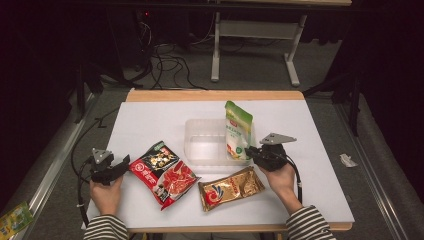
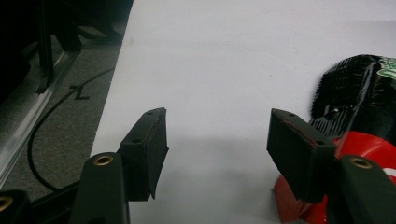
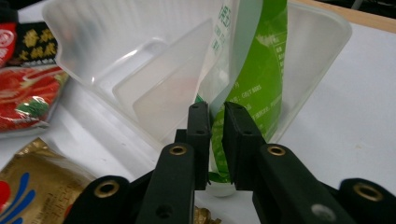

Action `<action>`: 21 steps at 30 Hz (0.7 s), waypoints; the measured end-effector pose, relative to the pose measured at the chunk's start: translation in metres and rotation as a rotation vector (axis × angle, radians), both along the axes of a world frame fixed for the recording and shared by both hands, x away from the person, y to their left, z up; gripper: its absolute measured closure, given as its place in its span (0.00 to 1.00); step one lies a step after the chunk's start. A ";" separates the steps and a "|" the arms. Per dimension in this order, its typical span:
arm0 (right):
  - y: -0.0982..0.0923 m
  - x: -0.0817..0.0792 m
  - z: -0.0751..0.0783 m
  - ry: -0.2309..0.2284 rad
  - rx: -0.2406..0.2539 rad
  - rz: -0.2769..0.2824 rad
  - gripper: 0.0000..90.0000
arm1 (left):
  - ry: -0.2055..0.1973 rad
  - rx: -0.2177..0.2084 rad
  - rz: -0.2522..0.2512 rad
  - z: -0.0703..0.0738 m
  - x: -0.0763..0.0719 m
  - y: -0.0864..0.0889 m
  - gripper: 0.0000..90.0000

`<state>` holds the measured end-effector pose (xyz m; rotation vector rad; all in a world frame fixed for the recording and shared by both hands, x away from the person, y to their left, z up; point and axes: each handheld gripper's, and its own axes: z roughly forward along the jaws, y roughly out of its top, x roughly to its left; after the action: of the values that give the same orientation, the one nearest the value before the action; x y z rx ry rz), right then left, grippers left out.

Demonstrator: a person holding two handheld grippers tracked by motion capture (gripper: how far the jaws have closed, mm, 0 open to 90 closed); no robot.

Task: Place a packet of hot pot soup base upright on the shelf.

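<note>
A green and white pouch (image 1: 238, 131) stands upright at the right end of a clear plastic container (image 1: 200, 145), leaning on its wall. My right gripper (image 1: 252, 151) is at the pouch's lower right edge. In the right gripper view the pouch (image 3: 261, 79) has its edge in the narrow gap between the jaws of my right gripper (image 3: 215, 140); the pads stand slightly apart and do not clamp it. My left gripper (image 1: 125, 162) rests at the table's left, open with nothing between the jaws (image 2: 217, 144). A red and black snack packet (image 2: 369, 107) lies just beside its right jaw.
The red packet (image 1: 162, 172) and a gold packet (image 1: 231, 188) lie flat in front of the container (image 3: 93, 42). The white table top (image 1: 150, 120) has bare room at the back left. Cables run on the floor past the left edge (image 2: 51, 121).
</note>
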<state>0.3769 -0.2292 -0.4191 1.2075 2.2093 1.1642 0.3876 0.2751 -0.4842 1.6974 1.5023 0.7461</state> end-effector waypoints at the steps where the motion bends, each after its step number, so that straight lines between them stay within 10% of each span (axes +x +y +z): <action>1: -0.001 -0.001 0.001 -0.003 0.015 -0.003 0.88 | 0.002 -0.002 -0.001 0.000 0.000 0.000 0.43; 21: -0.027 -0.035 -0.001 -0.060 0.071 -0.058 0.60 | 0.001 0.003 0.000 0.000 0.000 0.000 0.43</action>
<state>0.3423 -0.2558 -0.4198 1.2395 2.0917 1.2484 0.3875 0.2748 -0.4841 1.6999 1.5025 0.7482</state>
